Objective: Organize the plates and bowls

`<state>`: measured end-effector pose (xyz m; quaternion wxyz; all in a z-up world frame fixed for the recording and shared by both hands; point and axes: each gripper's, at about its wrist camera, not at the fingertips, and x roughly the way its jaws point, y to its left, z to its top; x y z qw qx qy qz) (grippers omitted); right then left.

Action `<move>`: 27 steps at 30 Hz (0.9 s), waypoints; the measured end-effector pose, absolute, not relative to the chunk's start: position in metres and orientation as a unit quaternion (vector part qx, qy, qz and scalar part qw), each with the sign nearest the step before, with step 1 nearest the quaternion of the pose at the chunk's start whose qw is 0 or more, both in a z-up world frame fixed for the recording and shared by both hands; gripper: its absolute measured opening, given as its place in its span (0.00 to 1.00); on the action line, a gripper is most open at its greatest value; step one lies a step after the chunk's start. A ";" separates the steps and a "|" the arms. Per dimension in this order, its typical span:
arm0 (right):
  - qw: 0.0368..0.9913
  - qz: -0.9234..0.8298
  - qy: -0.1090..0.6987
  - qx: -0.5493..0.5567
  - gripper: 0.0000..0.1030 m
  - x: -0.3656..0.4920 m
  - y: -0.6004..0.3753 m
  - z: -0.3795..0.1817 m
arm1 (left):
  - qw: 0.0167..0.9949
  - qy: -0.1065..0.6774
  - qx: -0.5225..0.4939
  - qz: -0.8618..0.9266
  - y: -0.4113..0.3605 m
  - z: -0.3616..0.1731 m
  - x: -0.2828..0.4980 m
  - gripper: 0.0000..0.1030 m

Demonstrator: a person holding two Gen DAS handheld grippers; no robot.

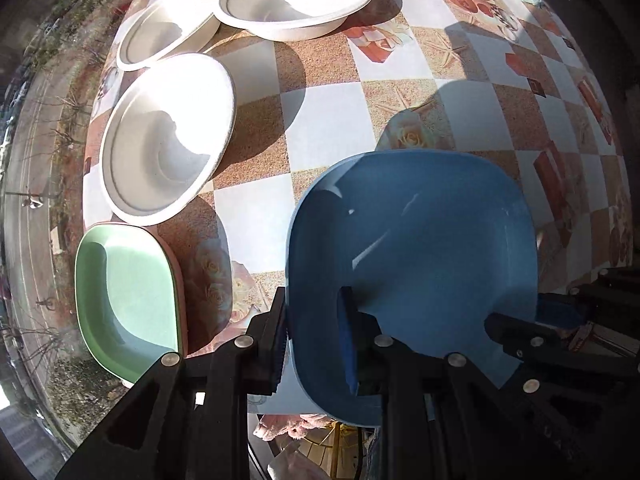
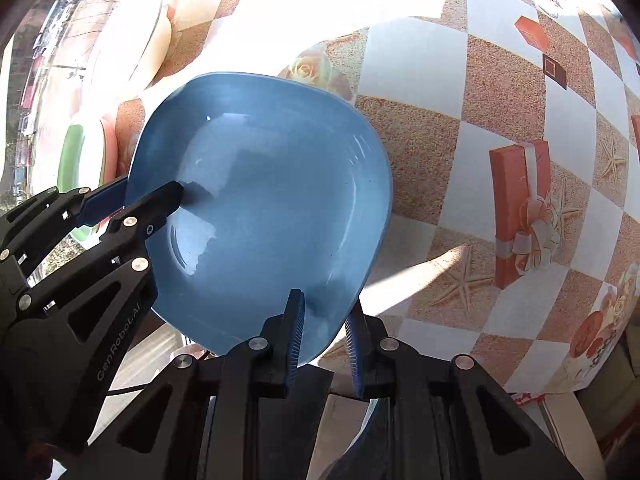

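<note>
Right now the checkered tablecloth point(image 1: 320, 120) carries three white paper bowls point(image 1: 168, 140) along its left, grouped by kind, with a green plate point(image 1: 128, 304) nested on a pink one nearer me. I have the blue plate point(image 1: 412, 264) pinched on two rims, I judge for steadiness: left gripper point(image 1: 316, 344) clamps its near-left edge, right gripper point(image 2: 326, 332) its near edge.

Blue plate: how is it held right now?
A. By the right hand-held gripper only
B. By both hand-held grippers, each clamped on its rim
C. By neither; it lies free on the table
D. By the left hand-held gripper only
B. The left hand-held gripper has the blue plate rim between its fingers, and the right hand-held gripper clamps the near rim in its own view.
</note>
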<state>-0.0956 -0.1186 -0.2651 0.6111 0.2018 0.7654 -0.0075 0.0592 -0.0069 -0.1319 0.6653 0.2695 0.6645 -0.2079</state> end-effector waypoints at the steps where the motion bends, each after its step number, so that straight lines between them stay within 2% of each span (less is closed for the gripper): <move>1: 0.612 -0.003 0.766 0.198 0.22 -0.093 -0.117 -0.263 | 0.666 0.667 0.265 -0.203 0.001 -0.130 0.061 0.24; 6: 0.621 0.023 0.765 0.172 0.22 -0.090 -0.139 -0.259 | 0.676 0.675 0.241 -0.172 0.041 -0.119 0.071 0.24; 17: 0.620 0.098 0.762 0.160 0.22 -0.039 -0.103 -0.256 | 0.699 0.672 0.224 -0.095 0.132 -0.091 0.119 0.24; 22: 0.610 0.123 0.764 0.171 0.22 -0.014 -0.090 -0.258 | 0.706 0.667 0.227 -0.064 0.163 -0.095 0.143 0.24; 26: 0.594 0.134 0.768 0.199 0.22 -0.012 -0.080 -0.281 | 0.711 0.663 0.232 -0.045 0.175 -0.106 0.153 0.24; 27: 0.590 0.134 0.769 0.205 0.22 -0.009 -0.080 -0.283 | 0.714 0.661 0.229 -0.040 0.179 -0.108 0.157 0.29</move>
